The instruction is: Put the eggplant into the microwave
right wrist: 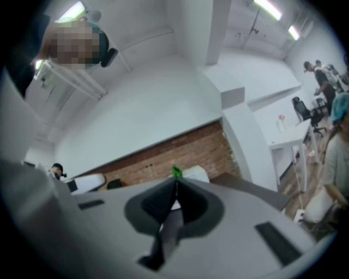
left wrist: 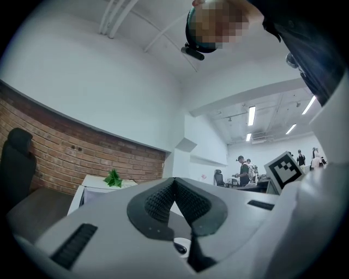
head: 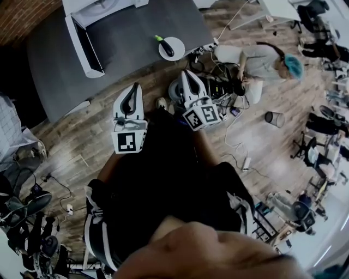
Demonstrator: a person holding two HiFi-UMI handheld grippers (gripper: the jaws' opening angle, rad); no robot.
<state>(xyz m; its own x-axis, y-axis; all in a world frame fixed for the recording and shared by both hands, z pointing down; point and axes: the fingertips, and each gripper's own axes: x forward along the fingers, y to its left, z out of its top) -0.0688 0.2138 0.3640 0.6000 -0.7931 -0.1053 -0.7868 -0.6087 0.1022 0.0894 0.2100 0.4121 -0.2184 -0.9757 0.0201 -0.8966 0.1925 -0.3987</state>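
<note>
Eggplant is not yet picked up, so the whole task is left to do. The bench fills the upper view, with the microwave at eleven o'clock. The left hand-held gripper and right hand-held gripper hang near it, both pressed together and empty. The eggplant lies on a plate at twelve o'clock.

The head view looks steeply down from high above. Both gripper views sit low, facing level. All three share the white boxy microwave, upper left overhead, and a red brick wall.
</note>
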